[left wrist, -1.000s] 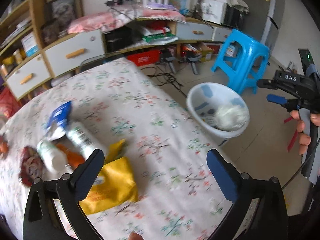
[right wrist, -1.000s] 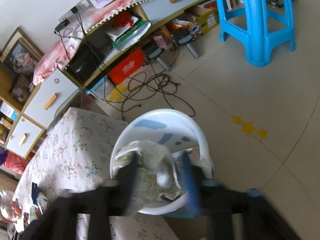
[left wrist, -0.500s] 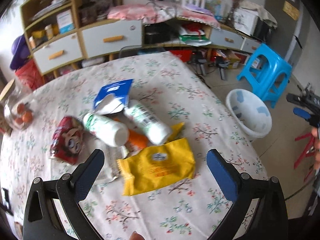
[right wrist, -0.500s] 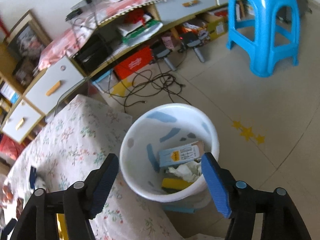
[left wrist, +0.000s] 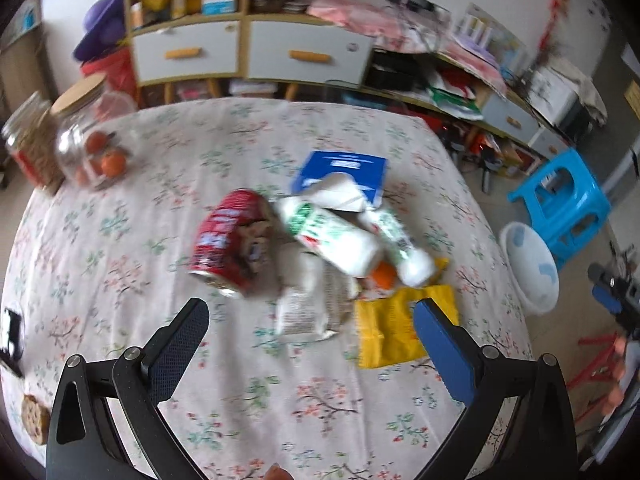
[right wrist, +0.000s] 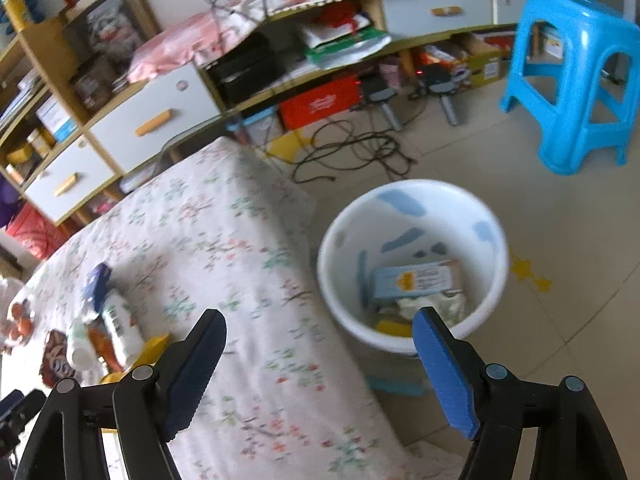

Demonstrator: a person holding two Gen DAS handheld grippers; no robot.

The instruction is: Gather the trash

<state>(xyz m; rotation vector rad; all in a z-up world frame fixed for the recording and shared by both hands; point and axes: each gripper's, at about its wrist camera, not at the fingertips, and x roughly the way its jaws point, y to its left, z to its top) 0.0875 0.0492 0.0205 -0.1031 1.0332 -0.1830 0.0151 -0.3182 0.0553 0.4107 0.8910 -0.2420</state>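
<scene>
A pile of trash lies on the flowered table (left wrist: 120, 208): a red snack bag (left wrist: 228, 240), two white bottles (left wrist: 332, 236), a blue packet (left wrist: 340, 168), a clear wrapper (left wrist: 308, 304) and a yellow packet (left wrist: 396, 324). My left gripper (left wrist: 308, 328) is open and empty, hovering just short of the pile. My right gripper (right wrist: 320, 344) is open and empty, above the table's edge beside the white bin (right wrist: 412, 264), which holds a box and crumpled trash. The bin also shows in the left wrist view (left wrist: 528, 268), with the right gripper (left wrist: 612, 292) at the far right.
Glass jars (left wrist: 80, 144) stand at the table's far left. A blue stool (right wrist: 572, 84) stands on the floor beyond the bin. Cabinets with drawers (left wrist: 248, 52) and cables (right wrist: 352, 152) line the back wall. A biscuit (left wrist: 34, 424) lies at the table's near left edge.
The left gripper swung left across the table, so the trash pile is now centred before it. The right gripper dropped a crumpled item into the bin, opened and drew back toward the table.
</scene>
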